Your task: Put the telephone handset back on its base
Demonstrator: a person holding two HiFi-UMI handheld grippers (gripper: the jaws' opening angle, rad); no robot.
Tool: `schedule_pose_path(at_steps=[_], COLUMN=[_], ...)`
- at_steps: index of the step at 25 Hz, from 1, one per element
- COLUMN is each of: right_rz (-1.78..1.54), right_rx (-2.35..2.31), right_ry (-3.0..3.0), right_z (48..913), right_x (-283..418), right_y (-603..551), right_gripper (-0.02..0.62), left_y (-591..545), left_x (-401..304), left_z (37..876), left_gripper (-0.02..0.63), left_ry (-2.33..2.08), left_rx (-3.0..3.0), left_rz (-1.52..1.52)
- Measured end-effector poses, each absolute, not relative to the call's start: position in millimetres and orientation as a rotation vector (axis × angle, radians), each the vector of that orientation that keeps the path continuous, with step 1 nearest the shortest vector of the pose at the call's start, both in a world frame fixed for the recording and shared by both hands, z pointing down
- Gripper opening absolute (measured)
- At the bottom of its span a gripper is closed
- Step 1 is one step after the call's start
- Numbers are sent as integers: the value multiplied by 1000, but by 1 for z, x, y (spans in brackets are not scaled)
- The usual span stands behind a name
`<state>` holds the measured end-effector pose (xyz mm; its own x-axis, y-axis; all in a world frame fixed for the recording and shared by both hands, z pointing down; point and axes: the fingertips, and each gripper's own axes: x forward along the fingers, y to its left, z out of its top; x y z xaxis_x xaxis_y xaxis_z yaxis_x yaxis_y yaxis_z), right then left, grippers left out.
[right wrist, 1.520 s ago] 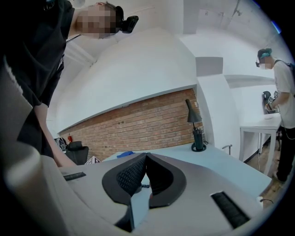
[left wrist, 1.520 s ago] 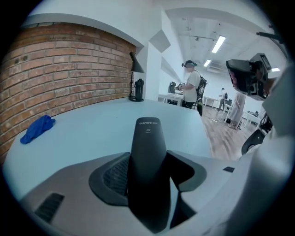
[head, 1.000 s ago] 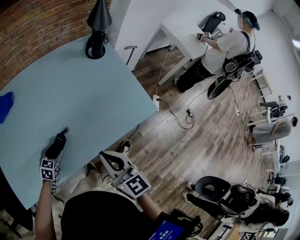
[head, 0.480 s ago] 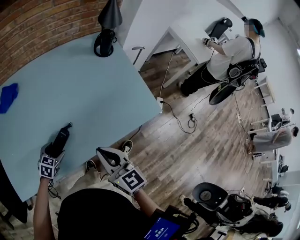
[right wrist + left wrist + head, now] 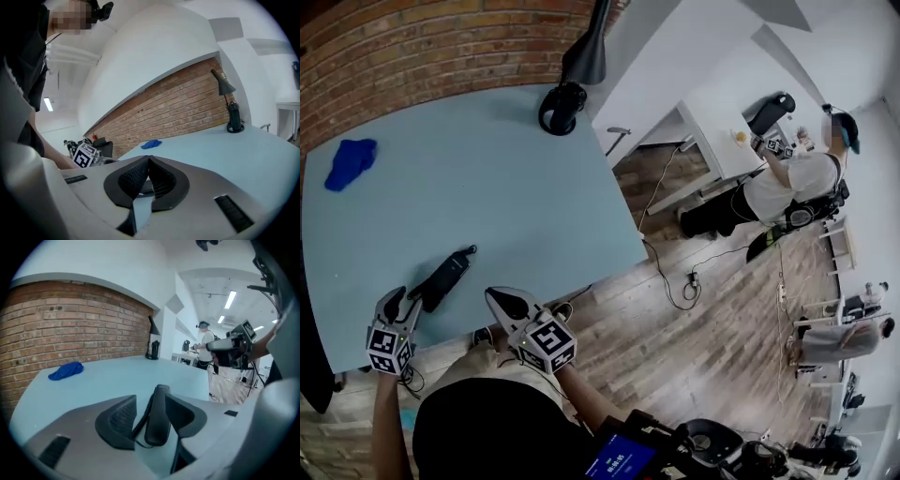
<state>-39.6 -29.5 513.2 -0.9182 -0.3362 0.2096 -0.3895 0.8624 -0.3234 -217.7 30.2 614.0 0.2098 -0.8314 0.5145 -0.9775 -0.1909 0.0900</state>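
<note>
Handset (image 5: 445,278) lies flat on the bench (image 5: 487,197) near the front edge, unheld. Left claw (image 5: 394,305) sits just behind it, jaws apart and closing, with the handset in the gap ahead of the tips and no pad pressing it. Right claw (image 5: 508,305) is pinched together, empty. No base is visible (only a lamp (image 5: 562,103) and a blue cloth (image 5: 352,161)). Looks like the pre-grasp step. Next move likely needs a firm grip on the handset, then locating the base.

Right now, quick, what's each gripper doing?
Left gripper: open, jaws closing, empty; the handset lies just ahead.
Right gripper: shut, empty.
</note>
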Motion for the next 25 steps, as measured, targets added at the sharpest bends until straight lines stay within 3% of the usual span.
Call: schedule_pose_path(at_steps=[12,15,19,25], right_rz=[85,29,39,194], right_rx=[296,271,264,336], right_ry=[-3231,-3297,-3282,-3126], right_z=[343,302,297,374], right_x=[-140,-142,-139,-131], right_y=[-45,-36,-21,-9], right_gripper=[15,15,15,14], left_y=[-9,-4,6,12], left_x=[-244,-241,-226,-204], left_z=[374,336,326,385], left_gripper=[208,164,31,31], left_ry=[-2047,-2123,-2126,-1953], left_rx=[2434,2487,2541,2520], left_rz=[137,70,24,87])
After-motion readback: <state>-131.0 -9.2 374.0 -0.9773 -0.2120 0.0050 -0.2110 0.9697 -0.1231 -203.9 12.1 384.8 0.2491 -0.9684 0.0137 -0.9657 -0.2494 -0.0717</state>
